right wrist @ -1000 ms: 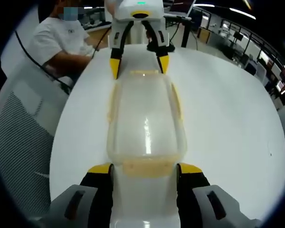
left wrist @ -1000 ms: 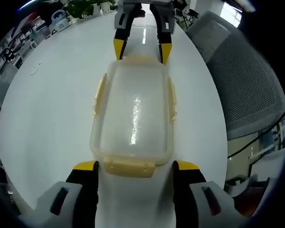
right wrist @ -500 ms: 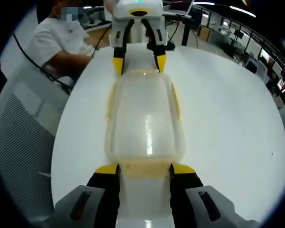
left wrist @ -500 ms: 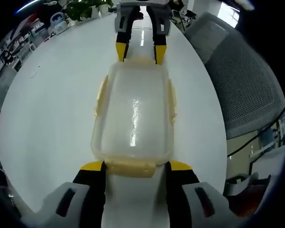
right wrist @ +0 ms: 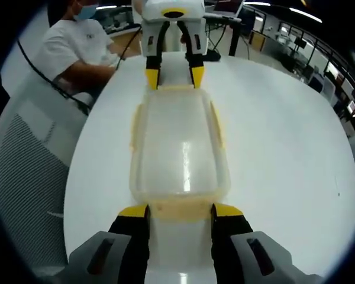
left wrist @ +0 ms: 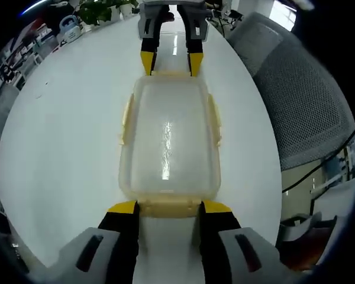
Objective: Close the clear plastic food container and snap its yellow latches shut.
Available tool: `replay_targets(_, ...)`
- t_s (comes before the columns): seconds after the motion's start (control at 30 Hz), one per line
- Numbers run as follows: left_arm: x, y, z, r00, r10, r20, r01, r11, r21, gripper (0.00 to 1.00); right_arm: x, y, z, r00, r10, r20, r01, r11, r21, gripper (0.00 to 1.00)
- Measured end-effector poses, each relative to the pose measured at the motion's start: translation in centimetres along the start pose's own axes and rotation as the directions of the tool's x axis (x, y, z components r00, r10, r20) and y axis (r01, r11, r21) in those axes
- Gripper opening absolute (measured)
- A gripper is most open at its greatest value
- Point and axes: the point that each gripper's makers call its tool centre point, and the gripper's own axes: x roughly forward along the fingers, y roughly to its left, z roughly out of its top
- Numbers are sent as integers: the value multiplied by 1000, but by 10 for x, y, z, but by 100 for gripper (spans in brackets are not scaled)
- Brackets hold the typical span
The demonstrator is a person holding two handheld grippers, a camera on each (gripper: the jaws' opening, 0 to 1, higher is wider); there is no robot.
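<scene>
The clear plastic container (left wrist: pixel 168 139) lies lengthwise on the white table with its lid on. Pale yellow latches run along its two long sides (left wrist: pixel 127 118) (left wrist: pixel 213 121). My left gripper (left wrist: pixel 169 208) has its yellow-tipped jaws drawn in against the two ends of the near end latch (left wrist: pixel 168 207). At the opposite end my right gripper (left wrist: pixel 168 62) holds the far end latch the same way. In the right gripper view the container (right wrist: pixel 178 148) stretches away from my right gripper (right wrist: pixel 179 211), which clasps its end latch (right wrist: pixel 178 210). The left gripper (right wrist: pixel 171 76) is at the far end.
The white table (left wrist: pixel 59 136) is round-ended with open surface on both sides of the container. A grey mesh chair (left wrist: pixel 302 100) stands beside it. A seated person in a white shirt (right wrist: pixel 77 53) is at the table's far edge, with potted plants (left wrist: pixel 106 9) beyond.
Both grippers' jaws have narrowed from wide apart to pressing on the end latches. The left one kept closing through the last half second. The container has stayed put.
</scene>
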Motion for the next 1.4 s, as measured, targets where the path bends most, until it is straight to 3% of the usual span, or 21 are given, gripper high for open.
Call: replay_targets(1.4, -3, -2, 1, 1000, 9, -11, -9, 1000, -16, 38, -6, 0, 4, 1000, 2, 0, -2, 1000, -28, 38)
